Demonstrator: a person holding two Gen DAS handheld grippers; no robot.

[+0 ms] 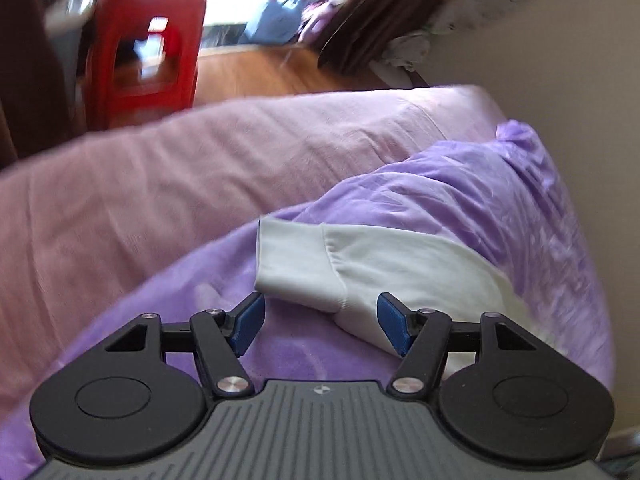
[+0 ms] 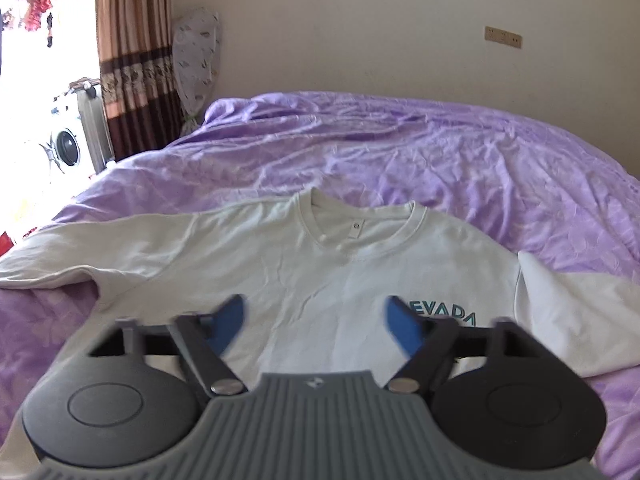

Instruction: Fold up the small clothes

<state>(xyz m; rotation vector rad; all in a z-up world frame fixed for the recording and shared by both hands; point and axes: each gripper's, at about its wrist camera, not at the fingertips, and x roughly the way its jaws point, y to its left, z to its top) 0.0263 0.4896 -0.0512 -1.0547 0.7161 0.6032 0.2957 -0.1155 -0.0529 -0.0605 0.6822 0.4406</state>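
White sweatshirt (image 2: pixel 280 264) lies face-up, sleeves spread across the purple bedspread (image 2: pixel 440 152), and you've got your left hand-held gripper (image 1: pixel 320 322) wide open, empty, straddling the cuff (image 1: pixel 296 264), your right hand-held gripper (image 2: pixel 316 322) parted, empty, above the chest.

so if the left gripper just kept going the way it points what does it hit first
Most likely the white sleeve cuff of the sweatshirt: it lies on the purple blanket straight ahead of the open left gripper, its lower edge already between the fingertips. Depth is hard to judge, so contact isn't certain.
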